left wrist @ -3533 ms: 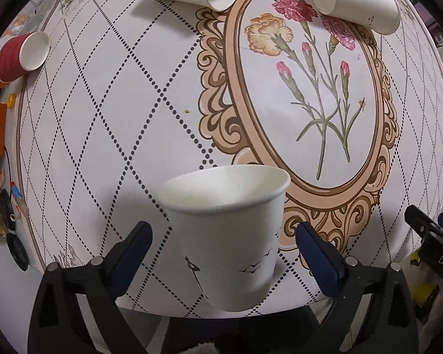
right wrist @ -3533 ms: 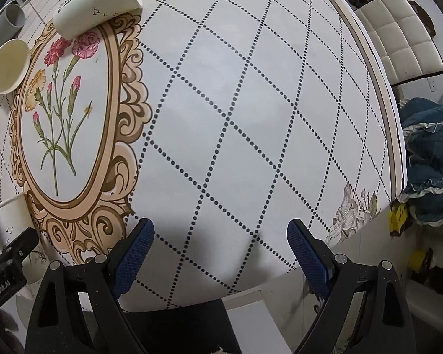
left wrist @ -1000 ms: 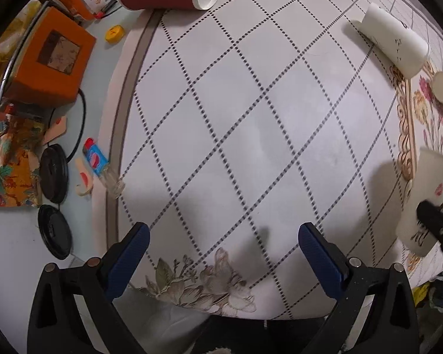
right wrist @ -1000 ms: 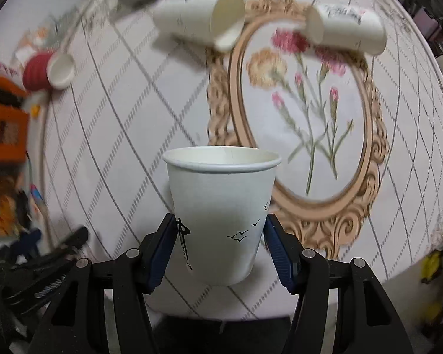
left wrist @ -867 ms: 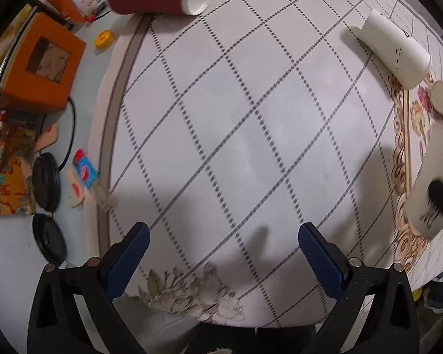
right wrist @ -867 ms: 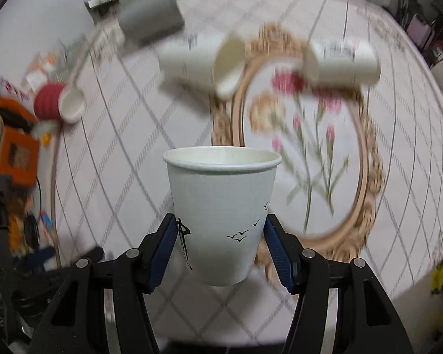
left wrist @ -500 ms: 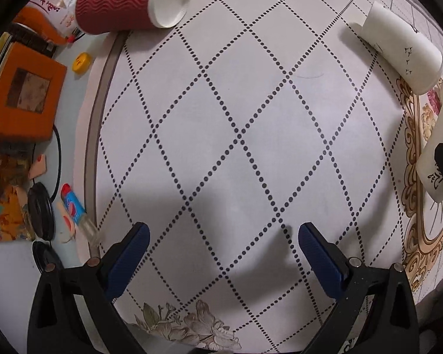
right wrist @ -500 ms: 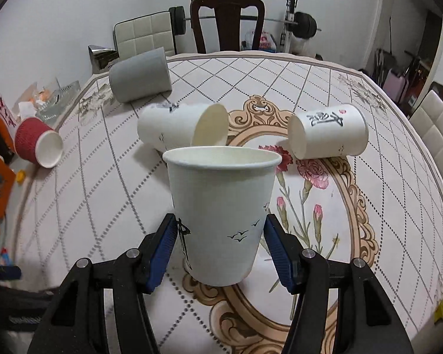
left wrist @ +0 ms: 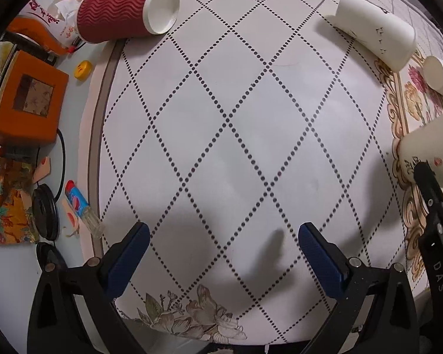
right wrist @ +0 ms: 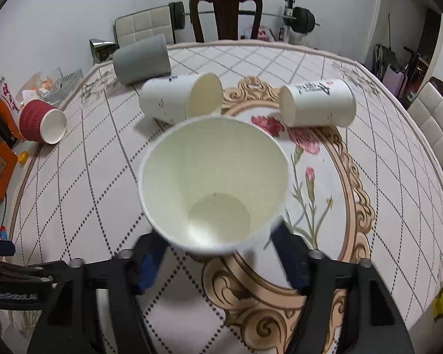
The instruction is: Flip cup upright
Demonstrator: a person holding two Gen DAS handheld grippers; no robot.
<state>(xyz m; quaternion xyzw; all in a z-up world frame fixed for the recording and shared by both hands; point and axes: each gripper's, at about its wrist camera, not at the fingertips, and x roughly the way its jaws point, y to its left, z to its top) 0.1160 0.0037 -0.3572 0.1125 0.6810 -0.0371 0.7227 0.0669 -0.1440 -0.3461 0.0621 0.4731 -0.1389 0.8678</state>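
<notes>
A white paper cup (right wrist: pixel 212 188) stands mouth up on the patterned tablecloth, between the fingers of my right gripper (right wrist: pixel 218 253). The fingers look spread a little off its base; contact is unclear. The same cup (left wrist: pixel 434 150) shows at the right edge of the left wrist view, with the right gripper's finger (left wrist: pixel 428 183) beside it. My left gripper (left wrist: pixel 221 253) is open and empty over the table's left part. Several cups lie on their sides: a red ribbed cup (left wrist: pixel 124 13), two white cups (right wrist: pixel 180 100) (right wrist: pixel 316 103) and a grey cup (right wrist: pixel 141 59).
An orange box (left wrist: pixel 23 100), a yellow cap (left wrist: pixel 83 69), a small tube (left wrist: pixel 81 209) and black lids (left wrist: pixel 44 211) sit off the cloth's left edge. Chairs (right wrist: pixel 226 11) and a barbell stand behind the table.
The right gripper has lowered the white cup onto the table, so I now look down into its mouth, and its fingers have spread. The left gripper has drifted slightly over the table's left part.
</notes>
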